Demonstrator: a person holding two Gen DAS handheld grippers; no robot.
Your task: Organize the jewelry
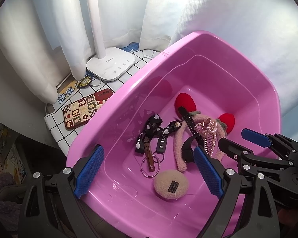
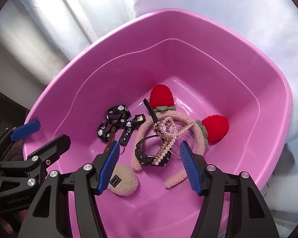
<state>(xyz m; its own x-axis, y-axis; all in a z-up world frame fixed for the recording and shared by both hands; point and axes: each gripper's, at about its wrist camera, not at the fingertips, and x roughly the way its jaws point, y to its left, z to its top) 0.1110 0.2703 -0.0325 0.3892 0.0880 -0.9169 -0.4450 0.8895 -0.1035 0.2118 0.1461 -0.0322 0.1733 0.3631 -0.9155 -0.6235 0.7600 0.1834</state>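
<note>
We find both grippers, left (image 1: 149,170) and right (image 2: 149,166), wide and empty above the pink basin (image 2: 268,103); we judge selection underway, the pearl clip (image 2: 166,136) needing untangling from the watch (image 2: 147,156).

White lamp base (image 1: 111,64) on grid-pattern cloth (image 1: 57,128), landmark. Lamp post rises from base's rear. White curtains (image 1: 55,25) hang behind and left of base. Cartoon keychain (image 1: 85,81) with metal rings just in front-left of base. Patterned phone case (image 1: 83,110) lies face-down further front of base.
</note>
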